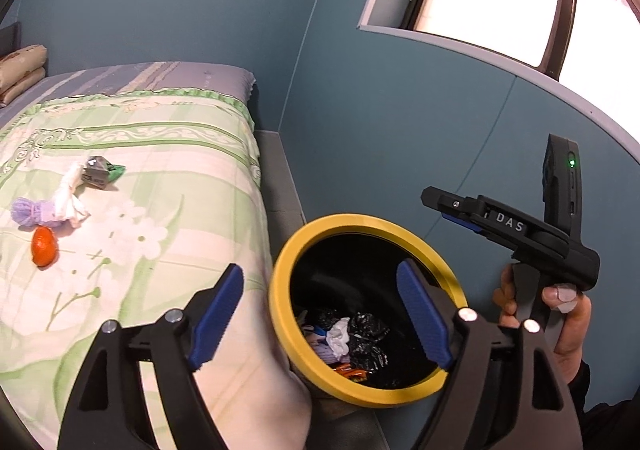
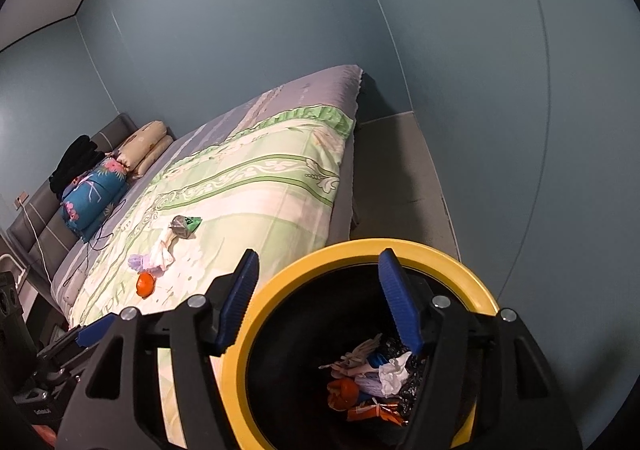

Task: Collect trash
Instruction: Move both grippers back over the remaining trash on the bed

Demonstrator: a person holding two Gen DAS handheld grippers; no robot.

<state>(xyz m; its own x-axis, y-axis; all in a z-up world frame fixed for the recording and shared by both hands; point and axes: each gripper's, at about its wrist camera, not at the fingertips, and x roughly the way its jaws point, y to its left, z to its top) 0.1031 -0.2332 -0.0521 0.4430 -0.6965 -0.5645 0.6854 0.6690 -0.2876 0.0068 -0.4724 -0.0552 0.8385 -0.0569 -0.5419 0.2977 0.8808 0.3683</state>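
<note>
— From the left camera, how far along is it?

— Partway, I'd judge. The bin [image 1: 366,308] beside the bed [image 1: 132,185] already holds crumpled bits, but four pieces lie on the quilt: an orange wrapper [image 1: 43,246], a purple wad [image 1: 28,210], a white tissue [image 1: 71,193] and a grey-green carton [image 1: 98,171]. The left gripper [image 1: 320,316] is wide apart and empty, hovering between bed edge and bin (nothing between its pads). The right gripper [image 1: 452,205], seen side-on, I cannot tell.

— And the right camera?

— The right gripper [image 2: 320,298] stands wide and empty over the bin [image 2: 440,262]. The same cluster sits mid-quilt: wrapper [image 2: 145,284], wad [image 2: 138,261], tissue [image 2: 163,250], carton [image 2: 185,226]. The tissue's long axis runs from wad toward carton, up the bed.
</note>
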